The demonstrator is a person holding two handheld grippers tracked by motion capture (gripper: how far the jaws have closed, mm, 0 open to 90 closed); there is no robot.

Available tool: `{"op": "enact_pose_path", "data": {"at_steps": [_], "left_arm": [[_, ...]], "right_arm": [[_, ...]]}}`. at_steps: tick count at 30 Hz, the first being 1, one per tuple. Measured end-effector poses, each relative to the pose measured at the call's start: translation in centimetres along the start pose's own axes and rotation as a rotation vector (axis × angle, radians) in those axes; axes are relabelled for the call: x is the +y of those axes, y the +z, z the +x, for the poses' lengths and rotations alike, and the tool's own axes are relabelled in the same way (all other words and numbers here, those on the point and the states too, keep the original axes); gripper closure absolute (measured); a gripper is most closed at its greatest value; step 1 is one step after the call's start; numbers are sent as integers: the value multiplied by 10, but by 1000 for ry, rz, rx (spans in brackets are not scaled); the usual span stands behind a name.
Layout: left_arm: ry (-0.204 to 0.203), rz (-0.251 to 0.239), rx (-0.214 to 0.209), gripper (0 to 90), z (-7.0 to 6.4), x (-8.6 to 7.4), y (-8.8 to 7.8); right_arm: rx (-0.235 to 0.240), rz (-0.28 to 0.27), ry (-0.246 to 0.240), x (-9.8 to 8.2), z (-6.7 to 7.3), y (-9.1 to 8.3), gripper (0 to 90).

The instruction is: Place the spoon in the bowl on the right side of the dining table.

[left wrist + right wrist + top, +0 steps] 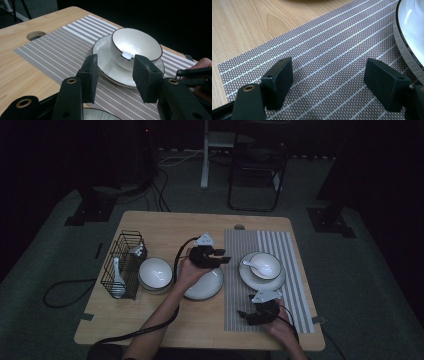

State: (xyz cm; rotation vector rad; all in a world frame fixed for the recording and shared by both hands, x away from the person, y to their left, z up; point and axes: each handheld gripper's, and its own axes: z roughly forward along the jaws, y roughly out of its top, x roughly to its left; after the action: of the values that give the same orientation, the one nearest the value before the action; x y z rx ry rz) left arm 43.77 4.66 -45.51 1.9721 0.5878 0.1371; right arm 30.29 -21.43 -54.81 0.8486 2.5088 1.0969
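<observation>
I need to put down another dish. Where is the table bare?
Bare wood along the far edge of the table, and the front left corner. The placemat is free left of the stacked plate. Crowded: rack, bowl and white plate.

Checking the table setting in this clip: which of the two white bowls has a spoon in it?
The bowl standing on the plate on the striped placemat holds a white spoon. The other bowl, beside the wire rack, sits on bare wood, empty.
</observation>
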Motion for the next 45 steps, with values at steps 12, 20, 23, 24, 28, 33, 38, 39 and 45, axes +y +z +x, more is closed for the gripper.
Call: {"op": "enact_pose_path", "data": {"at_steps": [12, 20, 23, 24, 28, 33, 38, 39, 45], "left_arm": [[18, 2, 20, 550, 0, -3, -18], [10, -4, 39, 544, 3, -8, -33], [3, -13, 44, 544, 5, -10, -39], [4, -13, 46, 544, 5, -10, -40], [4, -17, 50, 543, 5, -11, -45], [10, -19, 52, 542, 3, -10, -50], [5, -32, 47, 534, 3, -8, -56], [8, -33, 48, 534, 3, -8, -58], [16, -32, 61, 534, 3, -7, -65]], "right_arm": [[0, 0, -1, 0, 0, 0, 230], [0, 0, -1, 0, 0, 0, 230], [0, 0, 0, 0, 0, 0, 230], [0, 0, -1, 0, 0, 0, 230], [1, 1, 1, 0, 0, 0, 230], [2, 1, 2, 0, 0, 0, 230], [2, 1, 2, 0, -1, 0, 230], [2, 1, 2, 0, -1, 0, 230], [2, 1, 2, 0, 0, 0, 229]]}}
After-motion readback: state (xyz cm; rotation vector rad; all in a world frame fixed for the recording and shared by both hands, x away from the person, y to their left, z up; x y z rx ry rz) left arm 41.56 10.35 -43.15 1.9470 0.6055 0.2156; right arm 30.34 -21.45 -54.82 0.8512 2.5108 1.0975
